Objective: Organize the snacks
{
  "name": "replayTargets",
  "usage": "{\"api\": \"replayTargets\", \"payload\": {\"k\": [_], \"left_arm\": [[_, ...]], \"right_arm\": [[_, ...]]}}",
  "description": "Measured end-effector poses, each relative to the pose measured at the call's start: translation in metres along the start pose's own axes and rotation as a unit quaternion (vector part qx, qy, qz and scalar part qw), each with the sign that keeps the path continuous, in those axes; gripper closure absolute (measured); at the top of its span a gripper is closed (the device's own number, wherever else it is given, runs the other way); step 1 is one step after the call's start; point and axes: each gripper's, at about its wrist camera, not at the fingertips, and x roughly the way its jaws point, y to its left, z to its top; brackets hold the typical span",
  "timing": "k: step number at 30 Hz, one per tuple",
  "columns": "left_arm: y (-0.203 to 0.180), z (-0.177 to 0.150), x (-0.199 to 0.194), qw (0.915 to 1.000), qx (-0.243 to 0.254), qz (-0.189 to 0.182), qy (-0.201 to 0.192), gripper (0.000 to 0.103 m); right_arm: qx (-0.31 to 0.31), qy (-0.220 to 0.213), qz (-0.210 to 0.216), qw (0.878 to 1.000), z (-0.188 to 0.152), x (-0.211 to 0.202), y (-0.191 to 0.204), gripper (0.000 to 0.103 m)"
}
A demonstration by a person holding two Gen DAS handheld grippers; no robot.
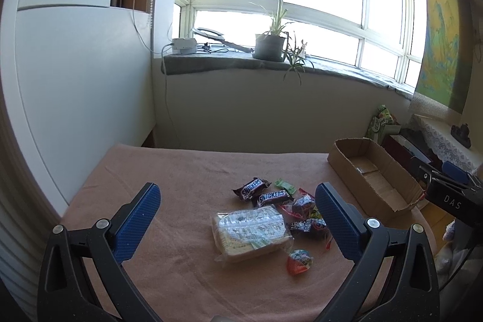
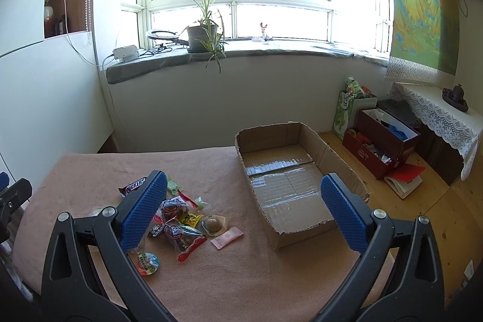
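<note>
Snacks (image 1: 265, 219) are seen heaped on the pink tablecloth (image 1: 169, 171) in the left view, between the spread fingers of the left gripper (image 1: 238, 199). In the right view, the right gripper (image 2: 243, 187) is held wide apart above the cardboard box (image 2: 344, 162), beside the pile.

Left claw (image 1: 237, 212), black arms, blue textured pads, silver screws; right claw (image 2: 243, 199) alike, "DAS" marking

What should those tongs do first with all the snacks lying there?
Probably lower the left tongs onto the clear bread pack and close on it. Both tongs are open and hold nothing, the cardboard box is bare inside, and the pack lies right between the left fingers, the biggest item in the pile on the cloth.
</note>
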Motion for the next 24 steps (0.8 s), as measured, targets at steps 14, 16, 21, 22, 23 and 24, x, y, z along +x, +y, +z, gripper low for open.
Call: {"api": "replayTargets", "payload": {"k": [14, 16, 21, 22, 23, 24], "left_arm": [[-0.0004, 0.0052, 0.0047, 1.0, 0.003, -0.008, 0.0, 0.001], [-0.0001, 0.0044, 0.0059, 1.0, 0.002, -0.009, 0.002, 0.001], [-0.0009, 0.0035, 0.0074, 0.9999, -0.001, -0.011, 0.004, 0.001], [-0.0012, 0.0036, 0.0072, 0.9999, 0.0, -0.011, 0.004, 0.001], [-0.0015, 0.0037, 0.0069, 0.9999, 0.0, -0.012, 0.004, 0.001], [-0.0018, 0.0037, 0.0066, 0.9999, 0.001, -0.012, 0.004, 0.001]], "right_arm": [[-0.002, 0.001, -0.003, 1.0, 0.006, -0.0007, 0.0006, 0.0], [-0.002, 0.002, -0.003, 1.0, 0.0059, -0.0002, 0.0005, 0.0], [-0.005, 0.002, -0.005, 1.0, 0.0061, 0.0005, 0.002, 0.0], [-0.005, 0.002, -0.005, 1.0, 0.0066, 0.0, 0.0018, 0.0], [-0.005, 0.001, -0.006, 1.0, 0.007, -0.0001, 0.0017, 0.0], [-0.004, 0.0, -0.006, 1.0, 0.0072, -0.0003, 0.0014, 0.0]]}}
